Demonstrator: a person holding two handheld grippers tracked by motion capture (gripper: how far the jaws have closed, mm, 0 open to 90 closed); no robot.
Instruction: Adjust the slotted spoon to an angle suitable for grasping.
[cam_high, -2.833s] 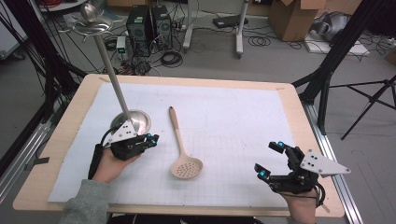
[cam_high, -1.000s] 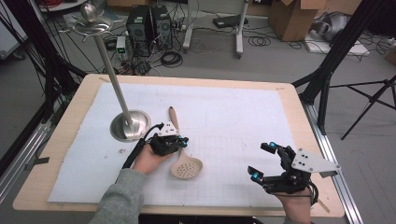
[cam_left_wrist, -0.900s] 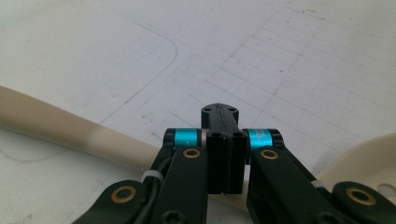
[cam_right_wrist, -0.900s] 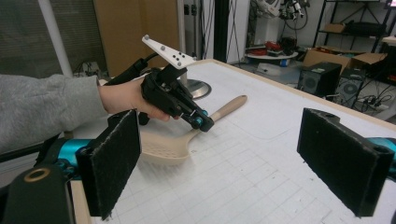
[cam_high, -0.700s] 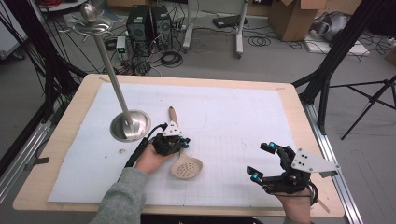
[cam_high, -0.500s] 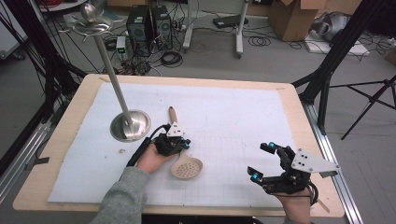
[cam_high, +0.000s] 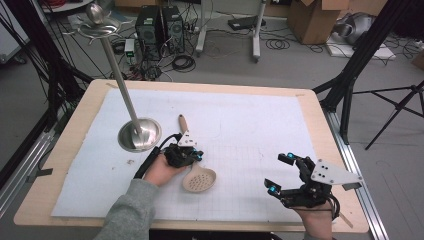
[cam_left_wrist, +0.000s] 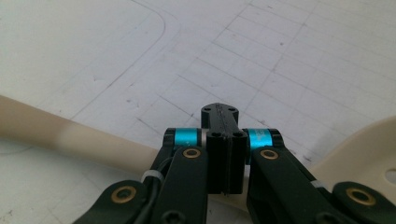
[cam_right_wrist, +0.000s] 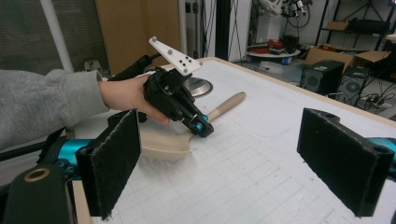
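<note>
Beige slotted spoon (cam_high: 196, 172) flat on table

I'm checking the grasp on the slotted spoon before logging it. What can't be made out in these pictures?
- High view: the left gripper covers the slotted spoon at its neck.
- Left gripper view: the spoon's handle passes behind the shut jaws; its bowl is cut off by the right edge.
- Right gripper view: the right gripper stands open; its left pad hides part of the bowl.
</note>
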